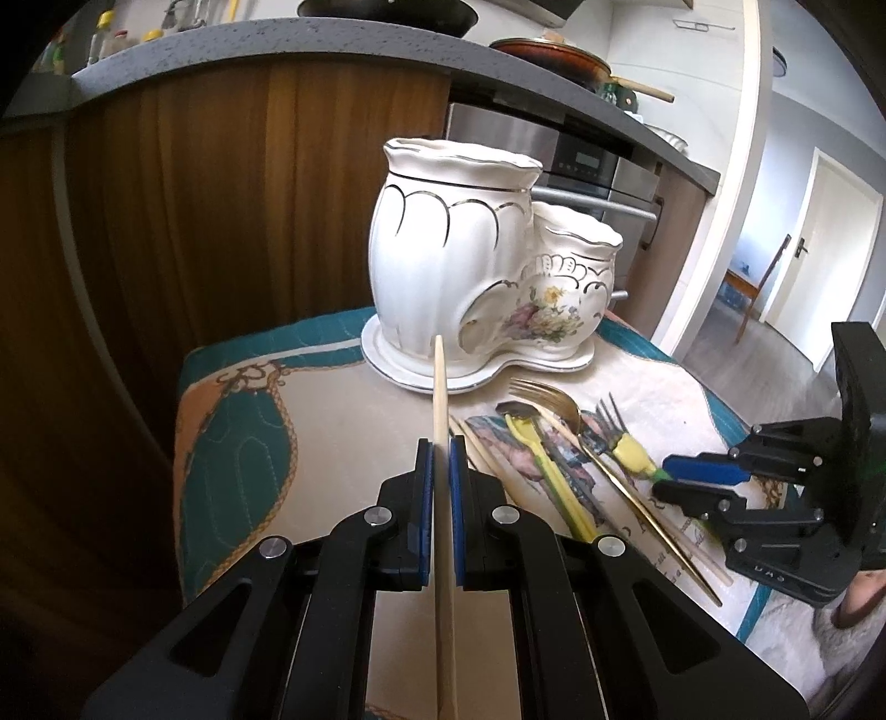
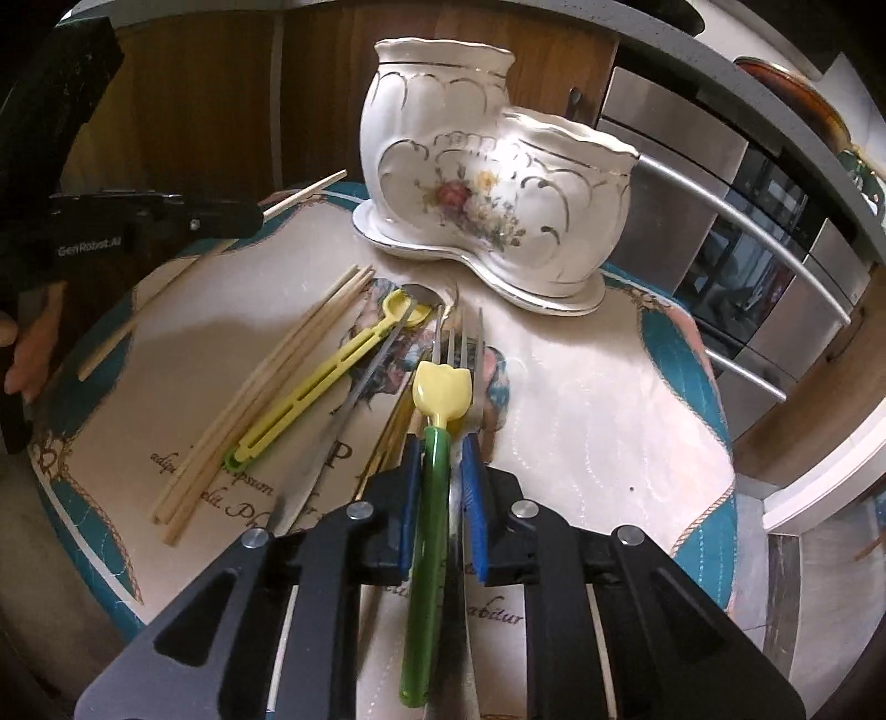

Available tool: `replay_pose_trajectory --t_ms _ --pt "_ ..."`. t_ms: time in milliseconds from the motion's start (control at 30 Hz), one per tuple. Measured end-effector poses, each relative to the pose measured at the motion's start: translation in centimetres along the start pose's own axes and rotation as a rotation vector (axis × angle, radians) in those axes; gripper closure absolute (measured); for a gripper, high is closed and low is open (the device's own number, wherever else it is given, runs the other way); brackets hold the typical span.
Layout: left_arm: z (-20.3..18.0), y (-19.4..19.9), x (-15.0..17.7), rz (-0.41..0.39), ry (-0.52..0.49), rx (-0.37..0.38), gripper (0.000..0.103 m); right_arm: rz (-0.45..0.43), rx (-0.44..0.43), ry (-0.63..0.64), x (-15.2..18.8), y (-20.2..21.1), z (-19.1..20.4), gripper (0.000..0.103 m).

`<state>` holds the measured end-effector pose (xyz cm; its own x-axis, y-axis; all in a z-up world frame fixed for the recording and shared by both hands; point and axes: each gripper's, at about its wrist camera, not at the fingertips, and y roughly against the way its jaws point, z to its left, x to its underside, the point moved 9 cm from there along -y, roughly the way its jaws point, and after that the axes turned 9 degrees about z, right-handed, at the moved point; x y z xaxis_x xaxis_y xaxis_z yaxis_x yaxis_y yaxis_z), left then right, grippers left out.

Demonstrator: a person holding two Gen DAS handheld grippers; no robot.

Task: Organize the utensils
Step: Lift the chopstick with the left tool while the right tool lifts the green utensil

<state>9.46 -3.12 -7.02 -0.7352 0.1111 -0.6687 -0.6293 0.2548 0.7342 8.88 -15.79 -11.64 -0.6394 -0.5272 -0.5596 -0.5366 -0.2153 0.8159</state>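
A white double ceramic holder [image 1: 470, 266] with a flower print stands at the far side of the small table; it also shows in the right wrist view [image 2: 487, 171]. My left gripper [image 1: 441, 448] is shut on a single wooden chopstick [image 1: 439, 387] that points at the holder's base. My right gripper [image 2: 440, 443] is shut on a fork with a green handle and yellow tulip collar [image 2: 437, 399], low over the table. Loose wooden chopsticks [image 2: 266, 399], a yellow plastic spoon [image 2: 332, 371], a gold fork [image 1: 545, 399] and a steel utensil [image 2: 360, 387] lie on the cloth.
The table wears a quilted cloth [image 2: 581, 399] with teal border. A wooden cabinet [image 1: 221, 210] and grey counter [image 1: 277, 44] stand behind. A steel oven [image 2: 731, 221] is at the right. A doorway [image 1: 803, 249] opens far right.
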Motion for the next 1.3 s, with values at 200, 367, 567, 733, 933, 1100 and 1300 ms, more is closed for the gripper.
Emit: replay_pose_trajectory --t_ms 200,367,567,733,933,1100,1300 --pt "-0.1 -0.1 0.0 0.004 -0.005 0.001 0.097 0.005 0.023 0.0 -0.1 -0.3 -0.3 0.088" --pt "-0.1 -0.1 0.1 0.007 -0.003 0.002 0.097 0.016 0.038 0.029 -0.1 -0.8 0.1 0.088" --pt "0.0 0.0 0.0 0.0 0.003 0.002 0.097 -0.03 0.019 0.01 -0.5 0.6 0.0 0.094" --pt "-0.1 0.9 -0.5 -0.039 0.009 0.014 0.097 -0.131 -0.02 -0.031 -1.6 3.0 -0.3 0.094" --pt "-0.9 4.6 -3.7 -0.178 0.012 0.074 0.097 -0.323 -0.057 -0.079 -4.9 7.1 -1.4 0.103" --pt "-1.5 6.3 -7.2 -0.247 -0.02 0.075 0.097 -0.364 -0.081 -0.102 -8.5 7.9 -2.9 0.103" --pt "-1.8 5.1 -7.6 -0.232 -0.03 0.092 0.097 -0.203 -0.15 -0.093 -7.2 4.1 -2.9 0.099"
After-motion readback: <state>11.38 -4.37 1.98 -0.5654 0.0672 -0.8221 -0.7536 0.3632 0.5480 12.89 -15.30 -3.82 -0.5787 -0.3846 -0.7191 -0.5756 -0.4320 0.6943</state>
